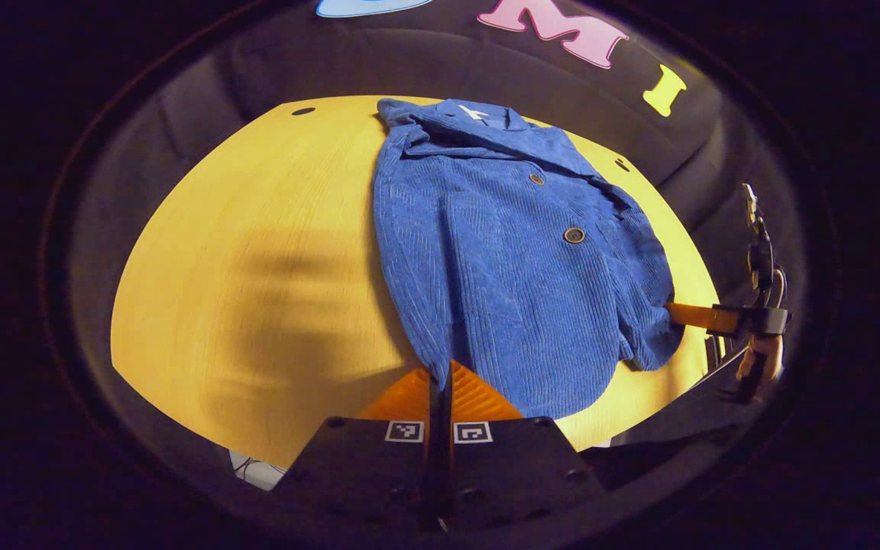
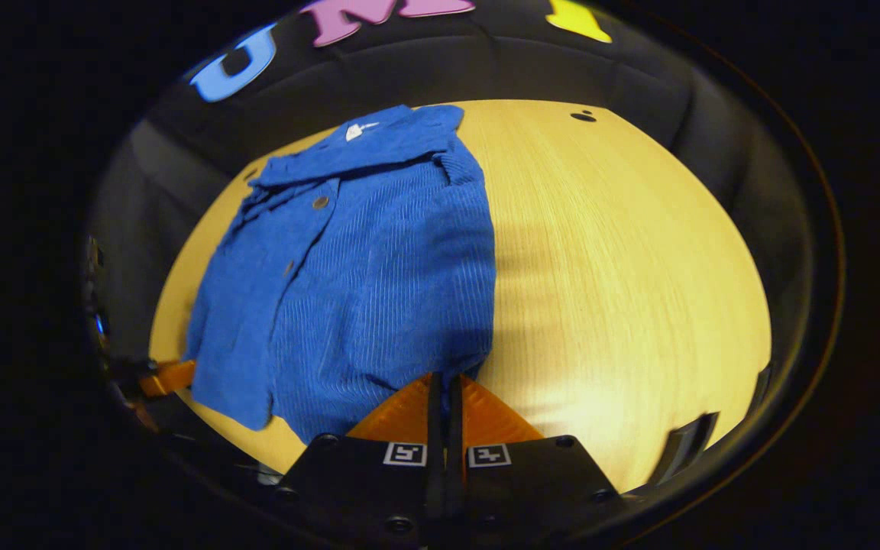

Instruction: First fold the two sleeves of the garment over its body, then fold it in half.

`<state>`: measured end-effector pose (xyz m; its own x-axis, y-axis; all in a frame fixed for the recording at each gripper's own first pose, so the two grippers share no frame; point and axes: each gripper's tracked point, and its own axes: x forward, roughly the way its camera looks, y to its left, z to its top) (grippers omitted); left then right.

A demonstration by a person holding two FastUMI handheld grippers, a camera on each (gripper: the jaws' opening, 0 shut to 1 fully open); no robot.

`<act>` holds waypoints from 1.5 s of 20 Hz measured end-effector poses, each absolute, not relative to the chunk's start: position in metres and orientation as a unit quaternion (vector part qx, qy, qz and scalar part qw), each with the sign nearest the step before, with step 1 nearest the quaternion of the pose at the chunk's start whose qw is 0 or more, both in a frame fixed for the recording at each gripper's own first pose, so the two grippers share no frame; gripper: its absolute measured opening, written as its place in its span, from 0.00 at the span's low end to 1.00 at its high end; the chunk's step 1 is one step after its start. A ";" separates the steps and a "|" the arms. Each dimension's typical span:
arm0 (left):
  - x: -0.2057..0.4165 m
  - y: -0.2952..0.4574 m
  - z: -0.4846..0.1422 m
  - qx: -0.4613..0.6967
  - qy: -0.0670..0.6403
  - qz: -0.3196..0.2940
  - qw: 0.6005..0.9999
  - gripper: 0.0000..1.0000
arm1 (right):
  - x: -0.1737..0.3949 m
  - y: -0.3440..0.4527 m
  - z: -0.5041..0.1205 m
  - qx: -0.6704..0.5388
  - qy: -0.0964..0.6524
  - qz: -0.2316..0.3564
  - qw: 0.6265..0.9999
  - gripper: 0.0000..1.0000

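Note:
A blue corduroy jacket [image 1: 501, 252] lies flat on the yellow wooden table [image 1: 257, 252], collar at the far side, buttons facing up. It looks narrow, with a sleeve lying along its right side. My left gripper [image 1: 440, 373] is shut on the hem's near left corner. In the left gripper view the right gripper [image 1: 673, 309] reaches in from the right and meets the hem's other corner. In the right gripper view the jacket [image 2: 379, 275] spreads to the left, and my right gripper [image 2: 444, 378] is shut on its near right hem corner. The left gripper [image 2: 180, 374] shows at the far left hem.
Bare table [image 2: 623, 267] stretches to the right of the jacket in the right gripper view, and to its left in the left gripper view. Small dark holes [image 1: 303, 111] [image 2: 583, 116] mark the far corners. A hand [image 1: 765, 367] holds the right gripper. Black cloth walls surround the table.

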<state>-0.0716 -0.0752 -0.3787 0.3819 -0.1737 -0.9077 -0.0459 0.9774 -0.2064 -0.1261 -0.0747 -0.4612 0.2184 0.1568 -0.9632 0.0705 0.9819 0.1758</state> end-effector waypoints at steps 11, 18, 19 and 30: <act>0.043 -0.088 -0.250 -0.209 0.423 -0.021 0.882 0.00 | 0.046 -0.029 -0.342 0.156 0.454 0.118 0.869 0.04; 0.200 -0.060 -0.196 -0.246 0.329 -0.017 0.912 0.00 | 0.189 -0.018 -0.325 0.160 0.390 0.145 0.895 0.04; 0.225 -0.052 -0.192 -0.247 0.316 -0.014 0.916 0.00 | 0.212 -0.019 -0.326 0.163 0.379 0.142 0.900 0.04; 0.466 -0.007 -0.292 -0.125 0.240 0.011 0.963 0.00 | 0.390 -0.036 -0.443 0.091 0.349 0.073 0.930 0.04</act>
<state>0.4658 -0.0069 -0.2925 0.8847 -0.0381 -0.4646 -0.0819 0.9684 -0.2354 0.3900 -0.0363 -0.4428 0.7461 0.2000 -0.6351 -0.0730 0.9726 0.2206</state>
